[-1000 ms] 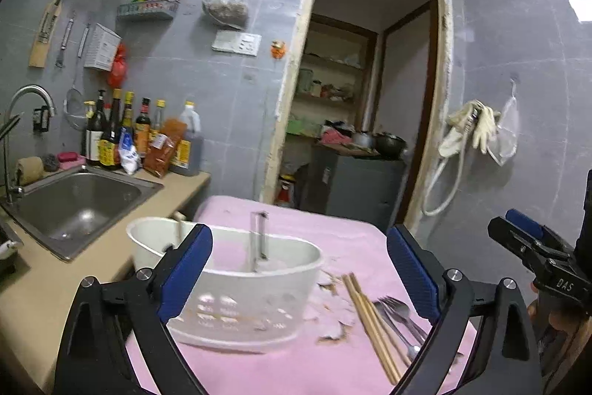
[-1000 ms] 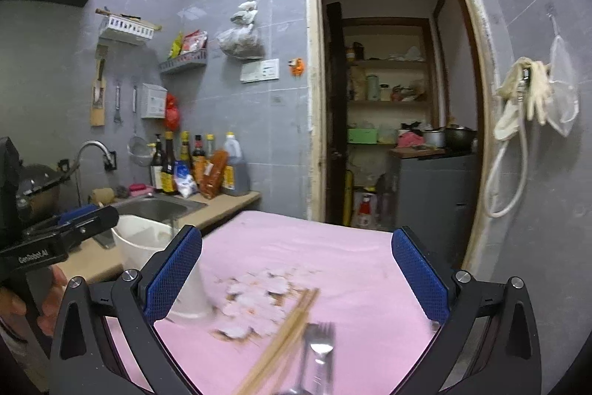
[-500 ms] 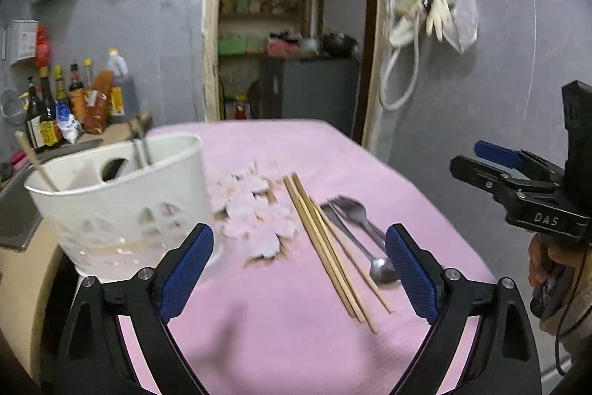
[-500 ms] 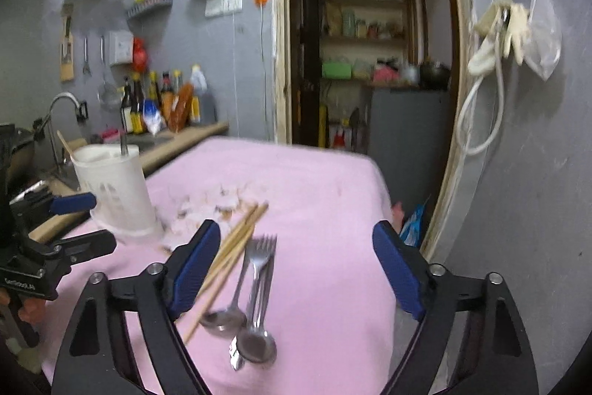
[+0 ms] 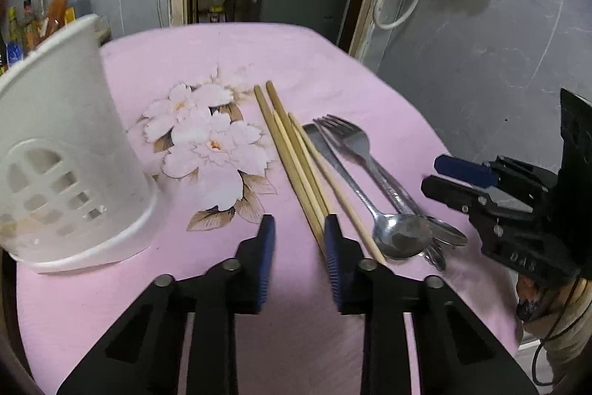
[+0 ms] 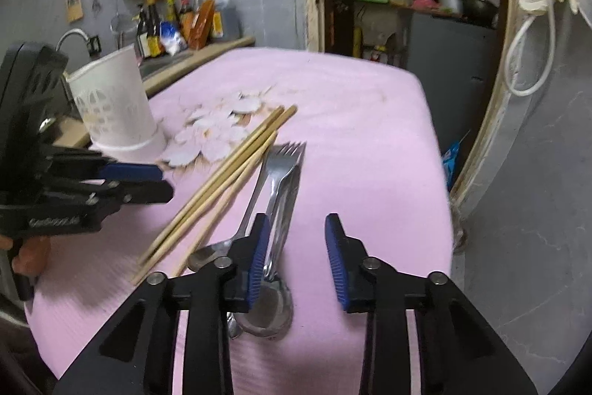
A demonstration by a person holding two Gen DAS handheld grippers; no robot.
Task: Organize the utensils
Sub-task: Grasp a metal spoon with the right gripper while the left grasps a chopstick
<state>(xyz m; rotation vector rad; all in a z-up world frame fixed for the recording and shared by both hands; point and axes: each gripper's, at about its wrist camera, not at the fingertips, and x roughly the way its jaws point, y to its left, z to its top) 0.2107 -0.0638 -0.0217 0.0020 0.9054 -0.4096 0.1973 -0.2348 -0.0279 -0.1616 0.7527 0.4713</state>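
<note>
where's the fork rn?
The fork lies flat on the pink tablecloth, right of the chopsticks and against the spoons; in the right wrist view its handle runs beside the right gripper.

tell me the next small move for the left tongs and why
Probably ease the left tongs slightly right and down to straddle the near ends of the chopsticks, then close. The tongs are open and empty, with the right pad already beside the bundle's tips, and the white utensil holder stands just to the left to receive them. The right tongs hover open over the fork and spoons.
</note>
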